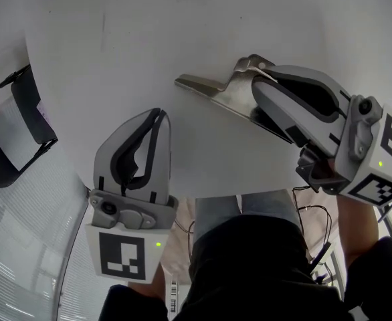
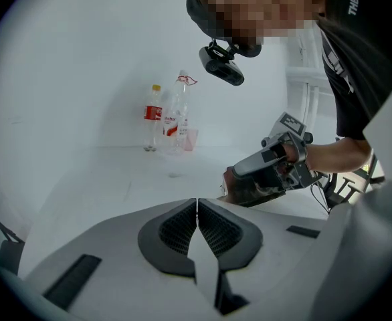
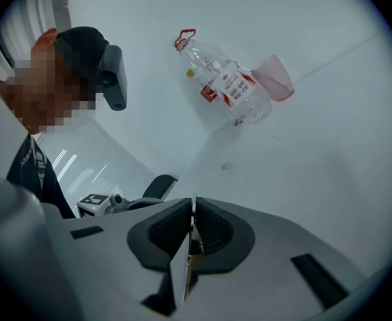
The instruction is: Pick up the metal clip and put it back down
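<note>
We see our right tongs (image 1: 257, 89) clenched on the flat, dull-silver metal clip (image 1: 213, 89), its rear hidden between dark ribbed jaws, just above the white worktop (image 1: 116, 45), left tongs (image 1: 157, 116) closed, empty

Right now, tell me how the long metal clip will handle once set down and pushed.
The long silver metal clip looks stiff: it juts from the right claw without sagging. Its smooth, shiny surface may slip between the pads. Flat and elongated, it should probably slide, not roll.
</note>
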`<action>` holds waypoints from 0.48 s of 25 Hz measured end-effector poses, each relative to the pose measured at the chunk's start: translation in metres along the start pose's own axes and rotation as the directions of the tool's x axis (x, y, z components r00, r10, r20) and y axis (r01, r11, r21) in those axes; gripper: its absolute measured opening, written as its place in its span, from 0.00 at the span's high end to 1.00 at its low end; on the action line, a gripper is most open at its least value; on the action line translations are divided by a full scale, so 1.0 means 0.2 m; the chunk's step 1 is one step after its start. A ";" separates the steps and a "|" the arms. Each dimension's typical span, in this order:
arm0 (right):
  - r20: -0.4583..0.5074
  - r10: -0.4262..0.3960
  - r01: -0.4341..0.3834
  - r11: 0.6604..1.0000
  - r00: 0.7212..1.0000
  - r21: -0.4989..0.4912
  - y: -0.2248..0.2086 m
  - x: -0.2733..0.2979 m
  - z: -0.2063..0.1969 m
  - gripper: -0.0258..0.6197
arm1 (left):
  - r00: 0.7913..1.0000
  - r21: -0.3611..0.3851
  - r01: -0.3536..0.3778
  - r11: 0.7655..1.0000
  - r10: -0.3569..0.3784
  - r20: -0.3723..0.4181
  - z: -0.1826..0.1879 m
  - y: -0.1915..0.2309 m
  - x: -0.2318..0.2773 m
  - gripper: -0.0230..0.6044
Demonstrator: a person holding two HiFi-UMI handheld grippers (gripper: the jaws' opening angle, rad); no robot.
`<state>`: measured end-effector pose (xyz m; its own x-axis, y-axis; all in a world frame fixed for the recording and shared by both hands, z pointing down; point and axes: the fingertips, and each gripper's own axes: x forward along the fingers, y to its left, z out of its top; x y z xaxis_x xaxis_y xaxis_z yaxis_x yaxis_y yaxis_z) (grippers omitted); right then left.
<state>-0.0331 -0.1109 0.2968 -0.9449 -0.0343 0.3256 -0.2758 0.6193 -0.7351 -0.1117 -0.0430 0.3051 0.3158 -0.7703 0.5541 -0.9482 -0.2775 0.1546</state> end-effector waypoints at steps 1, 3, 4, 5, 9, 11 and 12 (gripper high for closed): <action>-0.002 0.000 0.000 1.000 1.000 0.004 0.00 -0.01 -0.01 0.91 | 1.000 0.001 0.004 1.000 -0.004 -0.005 -0.01 -0.01 0.01 0.93; -0.004 -0.003 0.003 1.000 1.000 0.004 -0.01 -0.01 -0.02 0.91 | 1.000 0.000 0.010 1.000 -0.010 -0.009 -0.01 -0.03 0.02 0.93; -0.005 -0.006 0.006 1.000 1.000 0.001 -0.01 -0.02 -0.02 0.91 | 1.000 -0.003 0.012 1.000 -0.012 -0.006 -0.02 -0.04 0.03 0.93; -0.005 -0.009 0.009 1.000 1.000 -0.004 -0.01 -0.02 -0.01 0.90 | 1.000 -0.007 0.015 1.000 -0.015 -0.004 -0.02 -0.05 0.03 0.93; -0.004 -0.026 0.025 0.999 1.000 -0.027 -0.01 -0.02 0.00 0.90 | 1.000 -0.014 0.018 1.000 -0.018 -0.013 -0.01 -0.04 0.02 0.93; -0.004 -0.034 0.034 0.999 0.999 -0.038 -0.01 -0.02 0.00 0.90 | 1.000 -0.016 0.018 1.000 -0.018 -0.015 0.00 -0.03 0.01 0.93; -0.003 -0.038 0.038 0.998 0.999 -0.044 -0.01 -0.03 0.01 0.90 | 1.000 -0.016 0.018 1.000 -0.018 -0.016 0.01 -0.02 0.01 0.93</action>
<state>-0.0277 -0.1137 0.2965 -0.9332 -0.0551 0.3551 -0.3031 0.6515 -0.6955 -0.1065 -0.0444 0.3045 0.3325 -0.7555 0.5645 -0.9428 -0.2822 0.1776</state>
